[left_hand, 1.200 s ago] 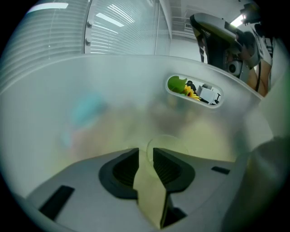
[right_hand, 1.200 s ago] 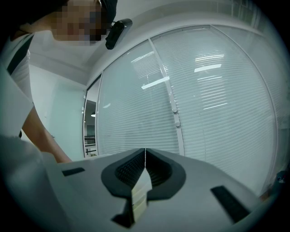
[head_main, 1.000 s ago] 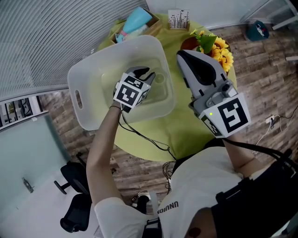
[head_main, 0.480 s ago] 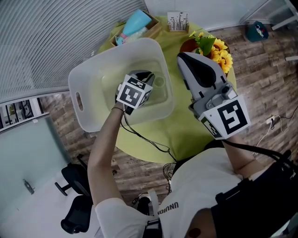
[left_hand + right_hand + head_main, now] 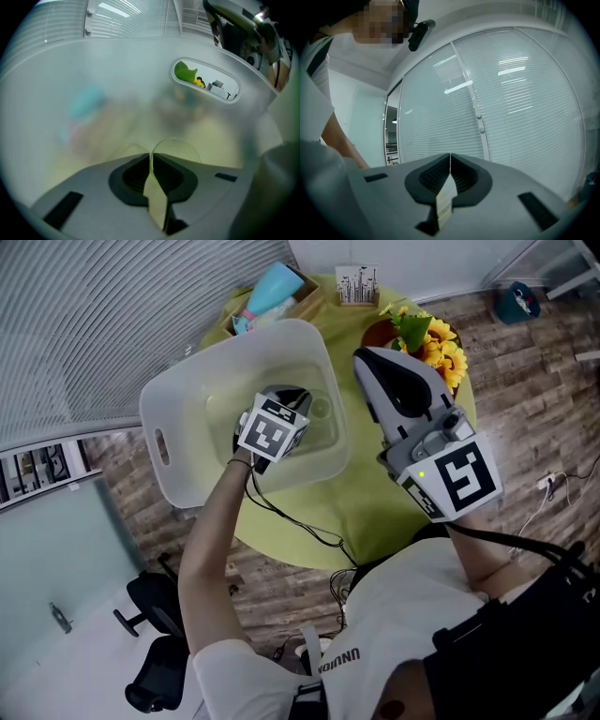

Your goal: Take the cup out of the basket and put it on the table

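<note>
The left gripper (image 5: pixel 151 157) is deep in the basket (image 5: pixel 178 399), jaws pinched shut on the rim of what looks like a clear cup (image 5: pixel 177 148) — gripped, not yet lifted out. Lifting and setting it on the table (image 5: pixel 370 507) remain. The right gripper (image 5: pixel 450 159) is closed and empty, off to the right.

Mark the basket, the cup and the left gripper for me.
Translucent white plastic basket (image 5: pixel 178 395), head view, left wall.
Clear plastic cup (image 5: pixel 177 149), left gripper view, its rim.
Left gripper (image 5: pixel 150 159), left gripper view, between its fingertips.

Clear cup (image 5: pixel 177 147) inside white basket (image 5: pixel 178 395) on table (image 5: pixel 375 507).
</note>
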